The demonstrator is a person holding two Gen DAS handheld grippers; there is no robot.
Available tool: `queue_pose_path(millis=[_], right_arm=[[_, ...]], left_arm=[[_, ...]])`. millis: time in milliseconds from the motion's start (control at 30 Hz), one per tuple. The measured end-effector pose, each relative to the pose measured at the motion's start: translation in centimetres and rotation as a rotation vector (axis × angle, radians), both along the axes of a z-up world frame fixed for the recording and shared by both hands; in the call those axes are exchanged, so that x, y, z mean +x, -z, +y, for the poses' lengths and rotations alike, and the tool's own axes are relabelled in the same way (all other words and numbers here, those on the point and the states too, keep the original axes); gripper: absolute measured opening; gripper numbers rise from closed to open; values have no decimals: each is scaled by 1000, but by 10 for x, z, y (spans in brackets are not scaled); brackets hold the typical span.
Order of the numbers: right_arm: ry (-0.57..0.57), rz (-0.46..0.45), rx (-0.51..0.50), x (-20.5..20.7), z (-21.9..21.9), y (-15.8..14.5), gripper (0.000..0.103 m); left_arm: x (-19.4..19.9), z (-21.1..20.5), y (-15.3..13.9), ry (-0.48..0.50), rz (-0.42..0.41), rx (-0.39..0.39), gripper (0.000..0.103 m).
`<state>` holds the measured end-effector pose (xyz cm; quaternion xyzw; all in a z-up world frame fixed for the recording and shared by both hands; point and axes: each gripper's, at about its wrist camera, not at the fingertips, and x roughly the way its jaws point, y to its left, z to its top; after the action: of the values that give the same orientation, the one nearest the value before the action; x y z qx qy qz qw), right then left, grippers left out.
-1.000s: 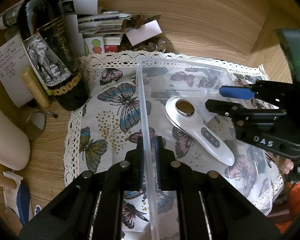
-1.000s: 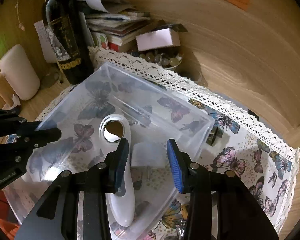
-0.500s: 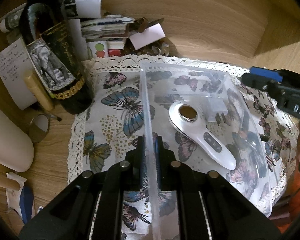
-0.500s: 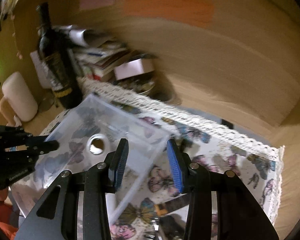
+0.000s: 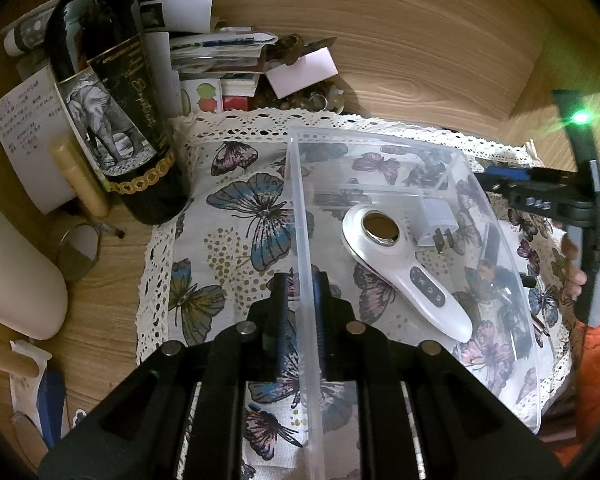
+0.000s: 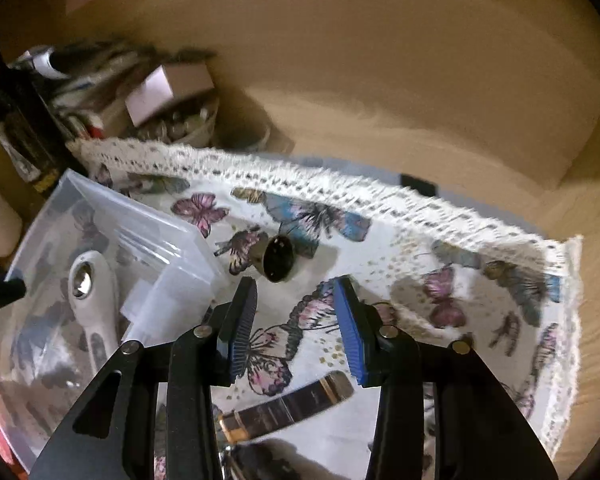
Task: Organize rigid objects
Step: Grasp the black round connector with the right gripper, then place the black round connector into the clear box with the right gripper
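A clear plastic box (image 5: 496, 240) stands on a butterfly cloth (image 5: 228, 240). In it lie a white handheld device (image 5: 404, 264) and a white plug adapter (image 5: 436, 218). My left gripper (image 5: 300, 280) is shut on the box's near wall. My right gripper (image 6: 296, 292) is open and empty, above the cloth to the right of the box (image 6: 112, 236). Ahead of it on the cloth lies a small dark round cap-like object (image 6: 278, 258). A dark, gold-banded stick (image 6: 288, 408) lies below its fingers. The right gripper also shows in the left wrist view (image 5: 512, 178).
A dark wine bottle (image 5: 112, 112) stands left of the cloth, with stacked papers and books (image 5: 216, 52), a bowl of small stones (image 6: 184, 128), a small mirror (image 5: 78, 252) and a white cylinder (image 5: 16, 272). A wooden wall (image 6: 380, 80) runs behind.
My right gripper has swung out of the box and to the right, over the open cloth, leaving the plug adapter in the box. My left gripper keeps its hold on the box wall.
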<state>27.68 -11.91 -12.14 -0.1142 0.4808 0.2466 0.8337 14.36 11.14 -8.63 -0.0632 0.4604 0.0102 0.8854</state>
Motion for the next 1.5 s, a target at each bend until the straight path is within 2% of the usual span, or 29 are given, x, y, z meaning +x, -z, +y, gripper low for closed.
queue_pose_path(millis=[133, 433, 533, 600, 800, 1100, 1333, 1500], right_arm=[[-39, 20, -27, 9, 15, 15, 38], [-50, 69, -38, 30, 31, 36, 38], [-47, 78, -32, 32, 33, 40, 31], [-45, 74, -28, 33, 33, 38, 31], [-35, 2, -16, 14, 25, 13, 31], [-42, -165, 31, -40, 9, -52, 31], [-115, -215, 64, -69, 18, -71, 31], [-177, -205, 58, -85, 37, -65, 31]], left_arm=[[0, 1, 0, -1, 3, -2, 13], [-1, 7, 0, -15, 1, -9, 14], [-2, 7, -1, -13, -1, -8, 13], [-3, 7, -1, -14, -2, -3, 13], [-4, 1, 2, 0, 5, 3, 13], [-6, -7, 0, -4, 7, 13, 13], [-7, -16, 1, -6, 7, 28, 13], [-9, -16, 2, -10, 3, 33, 13]])
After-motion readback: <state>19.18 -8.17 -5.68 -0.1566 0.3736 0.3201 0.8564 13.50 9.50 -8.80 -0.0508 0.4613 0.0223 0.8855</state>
